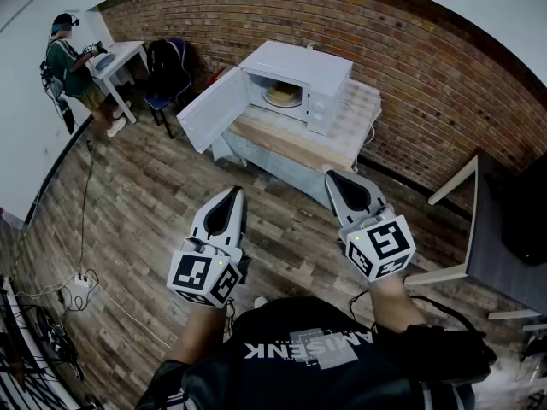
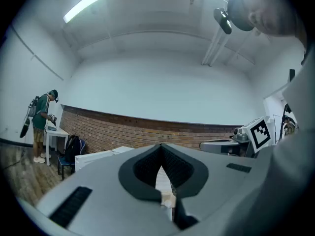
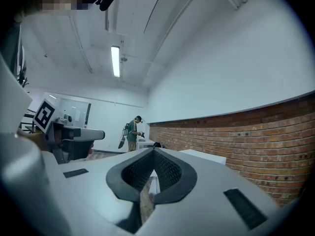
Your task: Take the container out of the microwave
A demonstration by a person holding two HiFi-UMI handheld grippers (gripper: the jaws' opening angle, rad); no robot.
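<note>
Shut tight and empty, left gripper [image 1: 234, 191] and right gripper [image 1: 330, 176] point level across the floor [image 1: 154, 195] toward the distant microwave [image 1: 320, 71], whose door [image 1: 214, 105] stands swung wide so the pale container [image 1: 282, 95] sitting inside can be reached.

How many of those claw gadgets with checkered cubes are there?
2: the left gripper and the right gripper, side by side before the wearer, both shut. The distant person may hold more; too small to tell.
</note>
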